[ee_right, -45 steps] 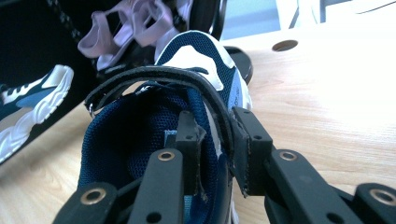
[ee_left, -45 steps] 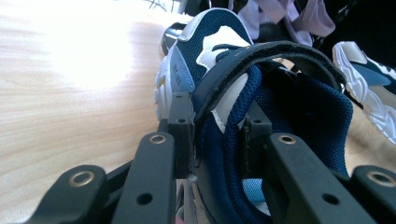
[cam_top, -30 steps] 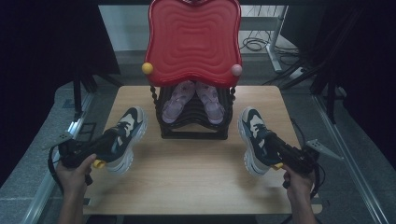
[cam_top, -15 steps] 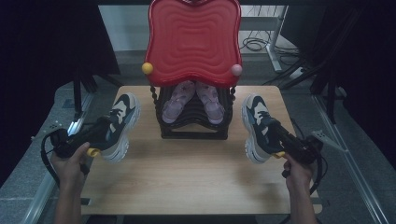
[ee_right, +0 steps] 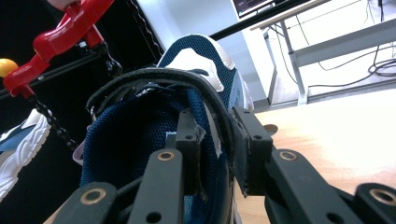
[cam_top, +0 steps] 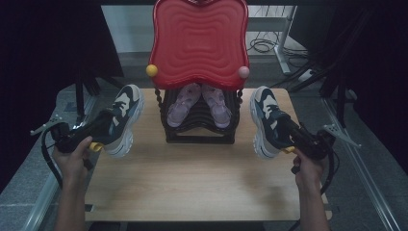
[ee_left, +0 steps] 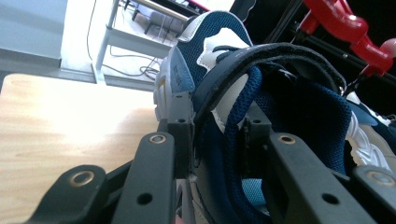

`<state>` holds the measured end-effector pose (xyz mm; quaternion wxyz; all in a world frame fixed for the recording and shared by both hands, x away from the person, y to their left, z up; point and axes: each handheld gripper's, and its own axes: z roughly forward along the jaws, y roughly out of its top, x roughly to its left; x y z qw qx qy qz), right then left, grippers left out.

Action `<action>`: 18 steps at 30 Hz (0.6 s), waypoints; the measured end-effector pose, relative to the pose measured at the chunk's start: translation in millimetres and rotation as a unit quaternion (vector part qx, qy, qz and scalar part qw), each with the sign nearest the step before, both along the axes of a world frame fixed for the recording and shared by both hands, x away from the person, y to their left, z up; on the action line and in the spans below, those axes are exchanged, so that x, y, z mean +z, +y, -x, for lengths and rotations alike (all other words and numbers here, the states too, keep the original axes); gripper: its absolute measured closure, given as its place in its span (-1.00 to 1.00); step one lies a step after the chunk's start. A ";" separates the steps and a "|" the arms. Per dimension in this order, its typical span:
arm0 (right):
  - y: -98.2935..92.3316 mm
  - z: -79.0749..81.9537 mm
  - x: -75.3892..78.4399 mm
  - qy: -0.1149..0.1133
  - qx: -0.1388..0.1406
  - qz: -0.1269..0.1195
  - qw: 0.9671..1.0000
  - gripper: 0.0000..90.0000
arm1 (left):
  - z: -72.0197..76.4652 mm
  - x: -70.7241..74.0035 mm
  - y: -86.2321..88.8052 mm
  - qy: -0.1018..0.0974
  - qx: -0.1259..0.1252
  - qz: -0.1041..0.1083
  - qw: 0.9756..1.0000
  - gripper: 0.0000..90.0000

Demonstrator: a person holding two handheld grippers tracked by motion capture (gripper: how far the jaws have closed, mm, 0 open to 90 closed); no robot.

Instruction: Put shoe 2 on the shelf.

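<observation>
Two navy, grey and white sneakers are held up over the wooden table (cam_top: pixel 192 183), one on each side of a black shoe rack (cam_top: pixel 199 130). The left sneaker (cam_top: pixel 124 118) hangs by the table's left edge, toe pointing away. My left gripper (cam_top: pixel 103 127) is shut on its collar; close up, the gripper (ee_left: pixel 217 140) pinches the padded wall of this sneaker (ee_left: pixel 205 56). The right sneaker (cam_top: pixel 264 118) is gripped the same way by my right gripper (cam_top: pixel 285 131). In the right gripper view the gripper (ee_right: pixel 217 144) clamps the collar of that sneaker (ee_right: pixel 196 60).
The rack holds a pair of pink sandals (cam_top: pixel 199 103) under a wavy red top panel (cam_top: pixel 199 43) with a yellow ball (cam_top: pixel 151 70) and a pink ball (cam_top: pixel 244 72) at its corners. Cables (cam_top: pixel 262 45) lie on the floor behind. Dark curtains flank the table.
Both hands have risen with their sneakers, which now sit higher and farther from me in the high view. The left one has drifted slightly outward.
</observation>
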<state>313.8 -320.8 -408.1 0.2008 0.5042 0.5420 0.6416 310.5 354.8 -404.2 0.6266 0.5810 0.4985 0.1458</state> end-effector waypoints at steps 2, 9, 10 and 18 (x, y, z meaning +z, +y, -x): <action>0.2 -1.3 2.1 -0.002 0.000 0.002 1.000 0.65 | -3.1 3.6 -1.3 -0.003 0.003 0.001 1.000 0.60; 1.6 -9.9 17.7 -0.009 -0.006 0.001 1.000 0.65 | -11.5 18.2 -3.6 -0.013 0.008 -0.006 1.000 0.60; 1.6 -11.0 19.8 -0.011 -0.007 0.002 1.000 0.65 | -12.9 21.2 -4.1 -0.015 0.009 -0.005 1.000 0.60; 5.5 -20.8 40.1 -0.028 -0.013 -0.003 1.000 0.65 | -23.8 40.0 -7.7 -0.031 0.005 0.019 0.999 0.60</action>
